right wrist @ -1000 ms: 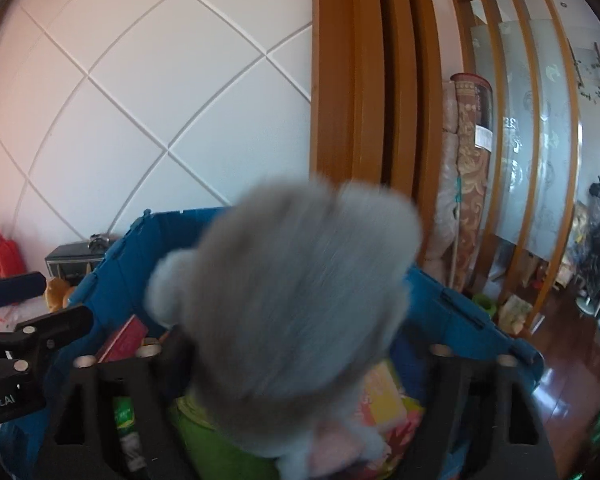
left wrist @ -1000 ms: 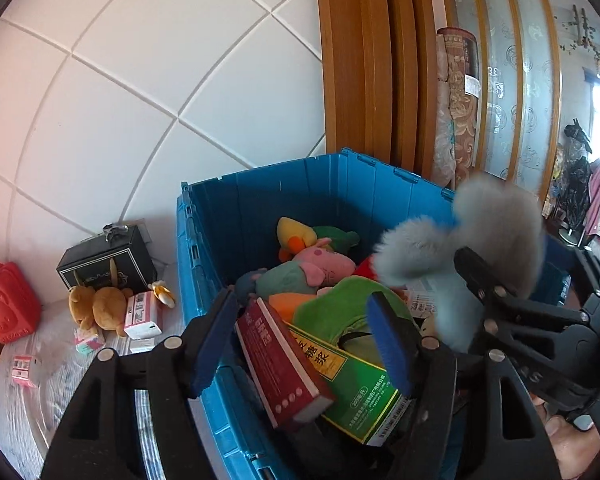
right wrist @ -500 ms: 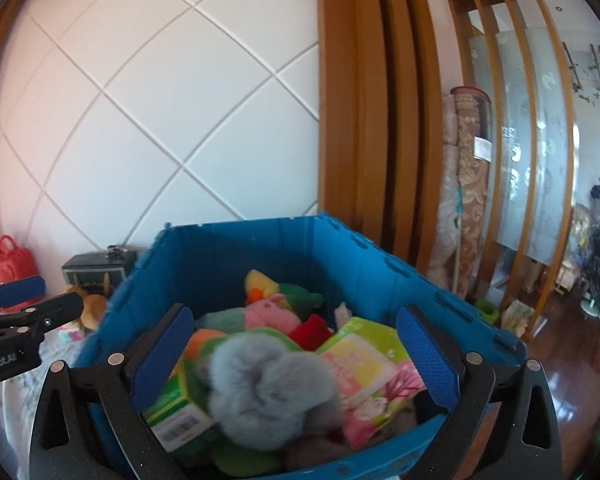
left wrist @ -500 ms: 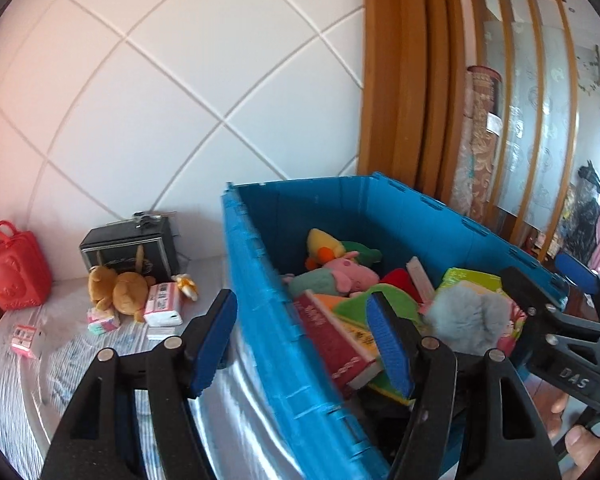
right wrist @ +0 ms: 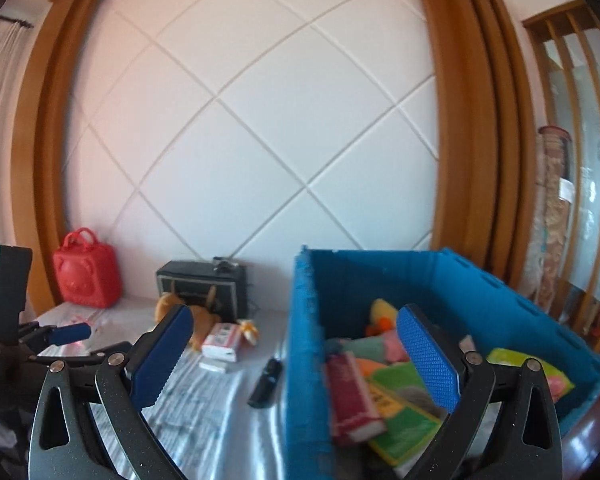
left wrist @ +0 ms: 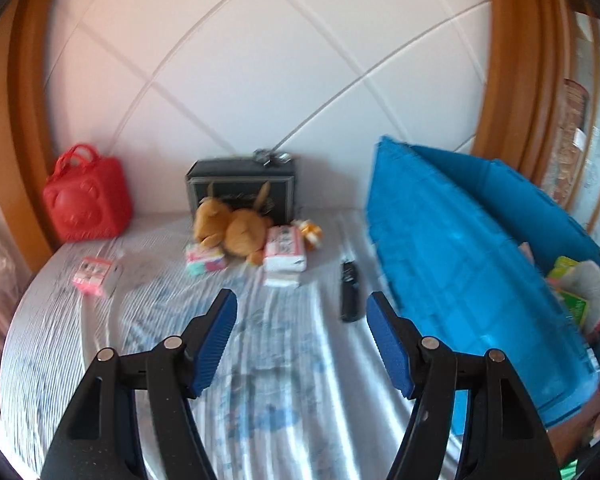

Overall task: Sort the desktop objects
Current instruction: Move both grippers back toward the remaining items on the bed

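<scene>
Both grippers' fingers gape empty; only right wrist shows red box [right wrist: 350,398] in crate [right wrist: 304,344]

One blue plastic crate [right wrist: 480,292] stood on table. One red plastic bear-face bag [left wrist: 87,196], one black box [left wrist: 240,190], one brown plush toy [left wrist: 232,224] and one black oblong device [left wrist: 350,290] lay outside it. Two small pink-and-white packs [left wrist: 285,249] [left wrist: 94,271] counted on striped cloth, plus one pastel pack [left wrist: 205,259]. Inside crate: one dark red box [right wrist: 350,396], one green box [right wrist: 404,416], one yellow plush duck [right wrist: 382,312]. Two grippers with blue-padded fingers, left [left wrist: 302,338] and right [right wrist: 294,356].
</scene>
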